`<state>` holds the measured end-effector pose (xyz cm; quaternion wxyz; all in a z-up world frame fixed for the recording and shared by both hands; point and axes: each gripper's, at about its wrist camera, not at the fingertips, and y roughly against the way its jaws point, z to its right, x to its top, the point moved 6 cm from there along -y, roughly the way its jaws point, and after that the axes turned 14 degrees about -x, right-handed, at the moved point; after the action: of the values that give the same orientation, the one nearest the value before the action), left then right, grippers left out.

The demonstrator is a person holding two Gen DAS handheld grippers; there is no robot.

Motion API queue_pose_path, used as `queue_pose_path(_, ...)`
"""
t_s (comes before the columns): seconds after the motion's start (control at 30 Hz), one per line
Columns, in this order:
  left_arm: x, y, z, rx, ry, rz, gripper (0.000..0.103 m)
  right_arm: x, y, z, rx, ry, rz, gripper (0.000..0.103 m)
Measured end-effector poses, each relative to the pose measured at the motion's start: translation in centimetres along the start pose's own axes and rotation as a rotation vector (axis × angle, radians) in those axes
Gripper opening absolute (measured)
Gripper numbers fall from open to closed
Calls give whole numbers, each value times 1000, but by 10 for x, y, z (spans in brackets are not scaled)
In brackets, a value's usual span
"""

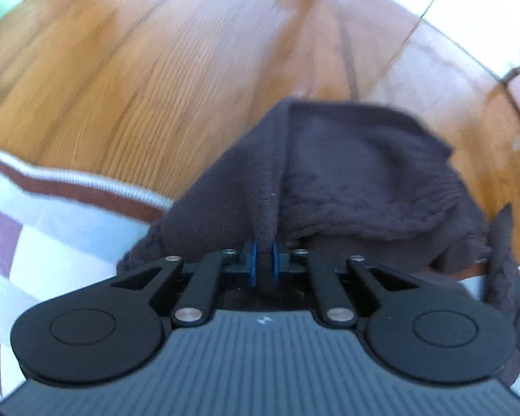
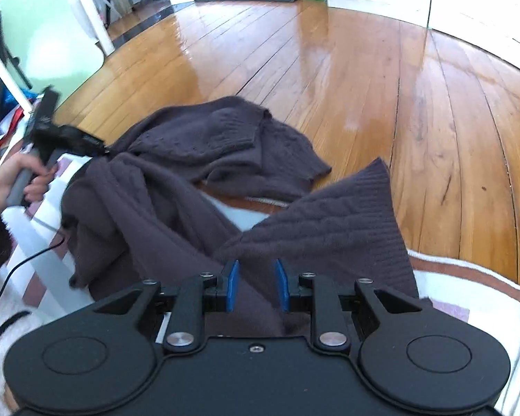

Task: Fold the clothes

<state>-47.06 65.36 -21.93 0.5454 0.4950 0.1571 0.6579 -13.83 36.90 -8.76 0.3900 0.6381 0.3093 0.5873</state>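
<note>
Low centre of the left wrist view, the left gripper (image 1: 264,263) clamps a fold of the one dark sweater (image 2: 176,180). The right gripper (image 2: 256,286) stands parted around its ribbed flap, unclenched. Mid-fold, I judge; next calls for closing there. The sweater sprawls mid-frame over one patterned rug (image 2: 468,270), wooden floor (image 2: 329,69) beyond.

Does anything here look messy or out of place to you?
The dark sweater is crumpled, not flat: part spills off the striped blanket onto the wooden floor. The left gripper pinches one bunched fold.
</note>
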Motion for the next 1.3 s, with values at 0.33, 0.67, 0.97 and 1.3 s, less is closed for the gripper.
queue_pose_path(0.33, -28, 116, 110, -370, -152, 191, 7, 28, -23, -17, 123, 10, 8, 30)
queue_pose_path(0.67, -126, 77, 180, -924, -144, -115, 7, 110, -29, -52, 354, -143, 99, 83)
queue_pose_path(0.97, -135, 85, 180, -738, -385, -53, 11, 57, -124, -110, 265, 77, -115, 56)
queue_pose_path(1.3, -79, 115, 84, -215, -180, 189, 57, -20, -110, -144, 478, 372, -390, 18)
